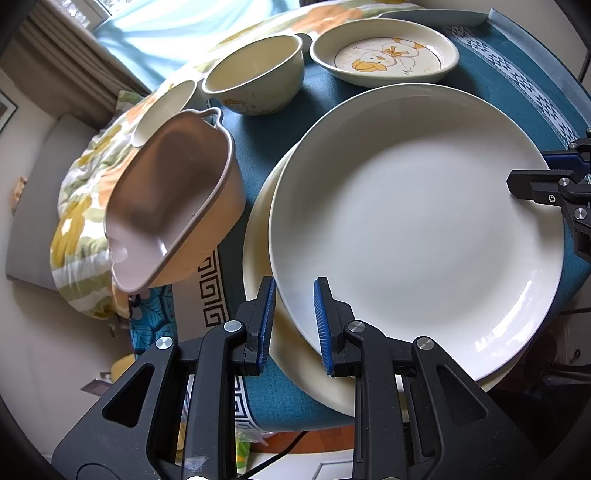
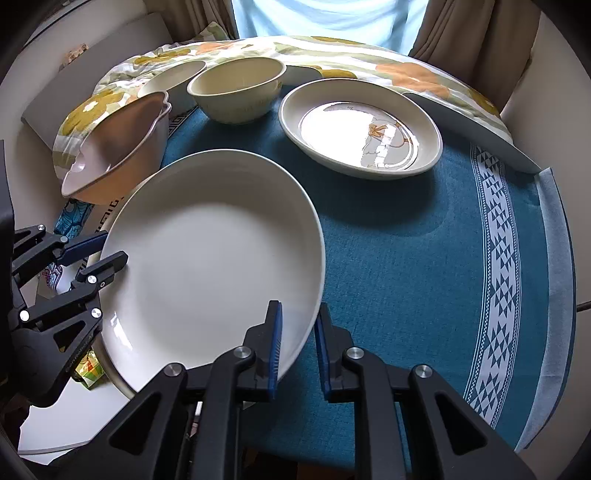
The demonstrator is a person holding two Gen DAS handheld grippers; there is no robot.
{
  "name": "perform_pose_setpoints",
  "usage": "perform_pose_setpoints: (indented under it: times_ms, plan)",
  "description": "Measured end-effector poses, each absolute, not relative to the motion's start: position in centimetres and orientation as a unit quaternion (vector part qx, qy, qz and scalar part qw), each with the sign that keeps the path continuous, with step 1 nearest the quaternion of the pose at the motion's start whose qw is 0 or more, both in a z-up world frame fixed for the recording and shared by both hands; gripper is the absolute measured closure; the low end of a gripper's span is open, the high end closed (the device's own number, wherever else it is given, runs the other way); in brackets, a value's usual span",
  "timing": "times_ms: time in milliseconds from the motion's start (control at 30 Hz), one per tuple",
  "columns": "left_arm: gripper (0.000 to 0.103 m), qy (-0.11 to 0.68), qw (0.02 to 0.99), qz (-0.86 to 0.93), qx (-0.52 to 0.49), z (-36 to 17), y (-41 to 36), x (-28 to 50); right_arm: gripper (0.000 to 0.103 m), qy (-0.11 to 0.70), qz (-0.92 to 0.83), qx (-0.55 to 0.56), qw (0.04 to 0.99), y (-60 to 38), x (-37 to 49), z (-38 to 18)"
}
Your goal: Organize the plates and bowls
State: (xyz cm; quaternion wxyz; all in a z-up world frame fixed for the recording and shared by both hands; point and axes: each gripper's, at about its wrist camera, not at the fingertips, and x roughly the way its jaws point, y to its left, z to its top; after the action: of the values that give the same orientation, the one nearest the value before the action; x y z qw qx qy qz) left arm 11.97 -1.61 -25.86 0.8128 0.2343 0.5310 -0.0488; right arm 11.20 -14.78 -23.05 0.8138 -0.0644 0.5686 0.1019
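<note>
White plate [image 1: 413, 221] rim between spread blue pads of both left claw [image 1: 294, 325] and right claw [image 2: 298, 345].

A teal cloth [image 2: 399, 236] with a white band of triangle patterns [image 2: 498, 258] covers the worktop. Behind it lies a flowered quilt [image 2: 351, 59] in orange, yellow and green, bunched along the far edge and hanging down at the left [image 1: 85, 206]. Brown curtains [image 2: 469, 33] frame a bright, pale blue window [image 2: 328, 16]. A grey cushion [image 1: 33, 206] sits beside the quilt
</note>
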Motion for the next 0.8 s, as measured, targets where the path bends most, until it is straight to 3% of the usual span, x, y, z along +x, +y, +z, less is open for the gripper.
perform_pose_setpoints:
  times_ms: [800]
  plan:
    - [0.085, 0.521, 0.806, -0.05, 0.277, -25.9, -2.2, 10.8, 0.085, 0.571, 0.073, -0.108, 0.811, -13.4, 11.2, -23.1]
